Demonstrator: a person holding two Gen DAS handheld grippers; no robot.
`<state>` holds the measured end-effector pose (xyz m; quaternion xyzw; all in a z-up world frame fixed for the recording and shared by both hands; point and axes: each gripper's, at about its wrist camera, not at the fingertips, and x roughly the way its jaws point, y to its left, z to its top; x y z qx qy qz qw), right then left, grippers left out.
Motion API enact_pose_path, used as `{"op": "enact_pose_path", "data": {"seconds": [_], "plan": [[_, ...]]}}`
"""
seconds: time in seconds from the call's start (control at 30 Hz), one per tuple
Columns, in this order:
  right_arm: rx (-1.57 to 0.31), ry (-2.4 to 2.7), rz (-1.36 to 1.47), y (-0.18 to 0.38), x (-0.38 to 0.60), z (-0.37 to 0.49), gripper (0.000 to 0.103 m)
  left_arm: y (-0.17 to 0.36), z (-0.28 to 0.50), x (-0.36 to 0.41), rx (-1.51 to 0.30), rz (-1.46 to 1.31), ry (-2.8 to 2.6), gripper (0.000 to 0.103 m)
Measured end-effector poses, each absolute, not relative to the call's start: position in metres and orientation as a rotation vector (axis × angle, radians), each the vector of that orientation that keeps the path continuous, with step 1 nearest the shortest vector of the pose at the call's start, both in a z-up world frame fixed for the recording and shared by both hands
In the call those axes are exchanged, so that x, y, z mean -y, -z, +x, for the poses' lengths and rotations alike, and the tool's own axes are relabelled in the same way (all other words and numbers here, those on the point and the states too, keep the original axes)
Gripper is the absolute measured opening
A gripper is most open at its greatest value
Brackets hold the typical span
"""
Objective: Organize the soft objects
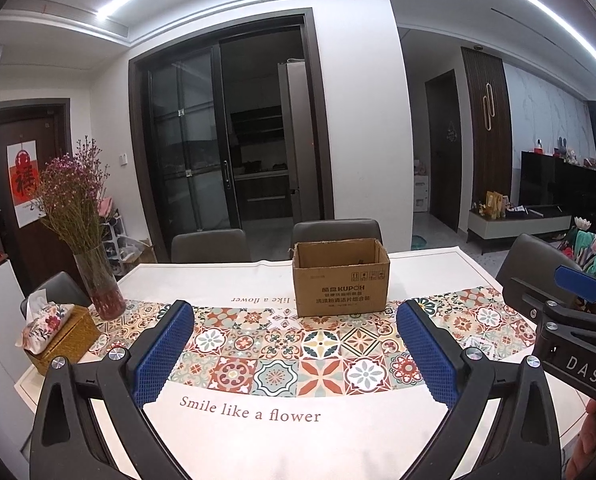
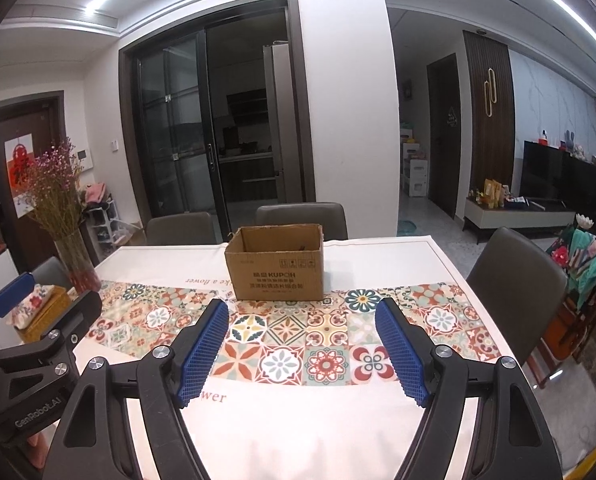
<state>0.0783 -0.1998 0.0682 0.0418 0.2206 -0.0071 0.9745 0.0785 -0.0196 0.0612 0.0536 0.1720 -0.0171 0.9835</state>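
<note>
Nearest the lens, the left tongs (image 1: 293, 344) stood spread wide with nothing between their blue pads, hovering over the white hem of the tablecloth (image 1: 257, 440) printed "Smile like a flower". The right tongs (image 2: 302, 344) were likewise spread and empty, side by side with the left over the near edge of the bench (image 2: 438, 264). Straight ahead of both, past the band of patterned tiles, sat the open-topped KUPOH cardboard box (image 1: 340, 280), its long axis running across the view. It lay a little right of centre for the left tongs and a little left for the right, so neither hand looked clearly nearer. No soft object showed on the bench; what the box held could not be seen.
</note>
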Motion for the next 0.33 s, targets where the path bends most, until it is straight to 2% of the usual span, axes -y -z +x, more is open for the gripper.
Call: {"op": "enact_pose_path", "data": {"seconds": [0.33], "plan": [[-0.448, 0.021, 0.089, -0.0665, 0.2007, 0.0761, 0.076, -0.0589, 0.0766, 0.0219, -0.346, 0.107, 0.039, 0.103]]}}
